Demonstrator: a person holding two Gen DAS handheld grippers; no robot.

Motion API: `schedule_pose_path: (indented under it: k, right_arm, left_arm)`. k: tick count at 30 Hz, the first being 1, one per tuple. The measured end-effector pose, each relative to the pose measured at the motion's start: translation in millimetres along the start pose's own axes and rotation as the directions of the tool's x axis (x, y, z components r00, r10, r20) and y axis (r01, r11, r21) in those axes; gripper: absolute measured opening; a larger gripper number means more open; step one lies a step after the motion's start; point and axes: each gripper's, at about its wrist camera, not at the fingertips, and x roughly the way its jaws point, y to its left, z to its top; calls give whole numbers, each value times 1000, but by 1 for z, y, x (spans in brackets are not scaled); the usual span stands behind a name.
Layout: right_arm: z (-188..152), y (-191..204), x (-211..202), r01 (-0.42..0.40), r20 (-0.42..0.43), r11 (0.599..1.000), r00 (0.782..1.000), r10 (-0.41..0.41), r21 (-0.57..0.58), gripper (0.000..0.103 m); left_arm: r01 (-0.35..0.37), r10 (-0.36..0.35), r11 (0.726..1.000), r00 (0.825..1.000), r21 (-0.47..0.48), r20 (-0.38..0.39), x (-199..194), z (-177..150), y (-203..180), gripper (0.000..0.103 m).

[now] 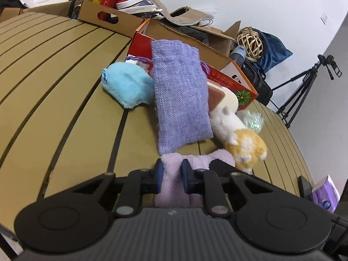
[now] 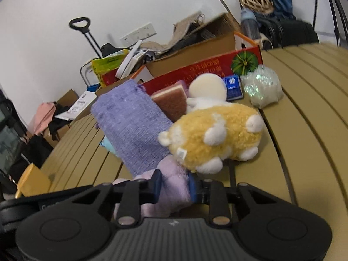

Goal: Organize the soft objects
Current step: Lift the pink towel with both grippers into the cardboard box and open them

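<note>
A lilac plush (image 1: pixel 171 174) is clamped by the left gripper (image 1: pixel 171 177) and by the right gripper (image 2: pixel 175 187). It is lain against by a purple cloth (image 1: pixel 180 95) on the slatted table (image 1: pixel 65 100)

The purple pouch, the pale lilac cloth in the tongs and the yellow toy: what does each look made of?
Purple pouch: a coarse woven or knitted fabric, matt, with diagonal ribs showing. Lilac cloth: soft fleece or plush, short fuzzy nap, bunching where pinched. Yellow toy: curly plush pile with smoother white paws, probably stuffed. None looks shiny or stiff.
</note>
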Motion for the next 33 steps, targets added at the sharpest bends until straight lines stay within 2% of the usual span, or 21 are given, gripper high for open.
schedule_pose_path:
  k: [4,6,10,13,17,22,26,30,33]
  right_arm:
    - [-8,11,-28,-13,38,999,999,15,-37,23]
    - [-8,18,-42,-19,66,998,998,23,-60,23]
    - [4,21,-59,-57,109,997,992,63,-55,23]
    - [21,20,-64,-91,132,995,987,94,-29,23]
    - [59,20,-58,-127,158,992,979,126,-6,23]
    - [130,24,-23,-139,165,990,976,142,-31,23]
    - [191,24,28,-149,159,989,976,151,-26,24]
    - [235,17,93,-140,122,990,983,137,12,24]
    - [249,5,142,-140,64,987,989,134,84,24]
  left_arm:
    - [13,-14,999,999,31,32,-21,-6,-3,15]
    - [20,-24,998,997,55,72,-35,-4,-7,15]
    - [46,-57,996,988,82,140,-54,5,-15,15]
    - [76,-92,993,979,93,181,-63,24,-24,15]
    - [116,-135,988,971,103,199,-57,69,-32,15]
    - [144,-159,985,970,96,183,-22,141,-34,15]
    - [135,-149,987,975,93,168,24,206,-32,15]
    - [105,-112,992,986,66,122,81,253,-18,15]
    - [51,-54,997,997,59,59,124,277,-8,15]
